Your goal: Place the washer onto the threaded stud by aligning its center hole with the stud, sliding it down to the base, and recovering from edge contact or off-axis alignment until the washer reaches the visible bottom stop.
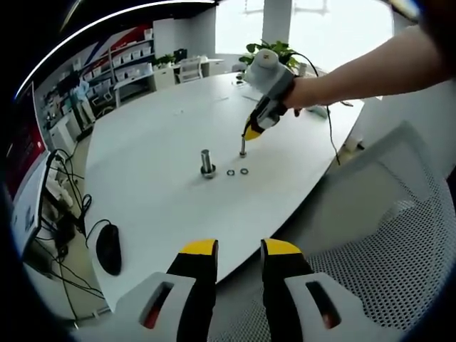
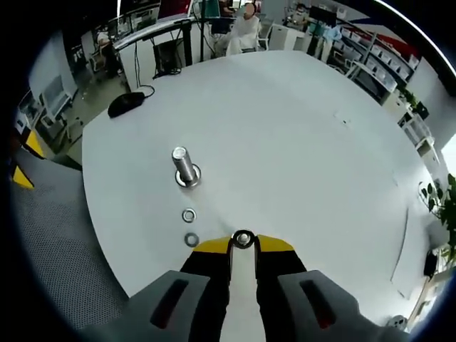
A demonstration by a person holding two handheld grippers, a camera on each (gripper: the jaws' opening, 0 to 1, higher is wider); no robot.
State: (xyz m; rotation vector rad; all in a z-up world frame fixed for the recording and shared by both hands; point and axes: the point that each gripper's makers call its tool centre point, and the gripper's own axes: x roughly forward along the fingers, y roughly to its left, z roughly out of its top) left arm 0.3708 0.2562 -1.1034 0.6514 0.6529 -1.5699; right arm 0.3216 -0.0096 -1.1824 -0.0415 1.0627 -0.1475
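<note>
Jaws of the right gripper pinch a washer by its rim at the very tips, hole facing the camera. From the left gripper view the same gripper hangs low over the white table, its tips near the tabletop just beyond the stud. Threaded stud stands upright on its flanged base, long axis vertical, so the washer has to come in flat over the top and drop straight down. From the held washer, the stud lies ahead and to the left in the right gripper view, well apart. Two spare washers lie flat on the table between the stud and the jaws (not part of this move, best avoided). Left gripper is back off the table edge, far from the stud, jaws narrowly parted and empty. Right hand is the nearer one.
</note>
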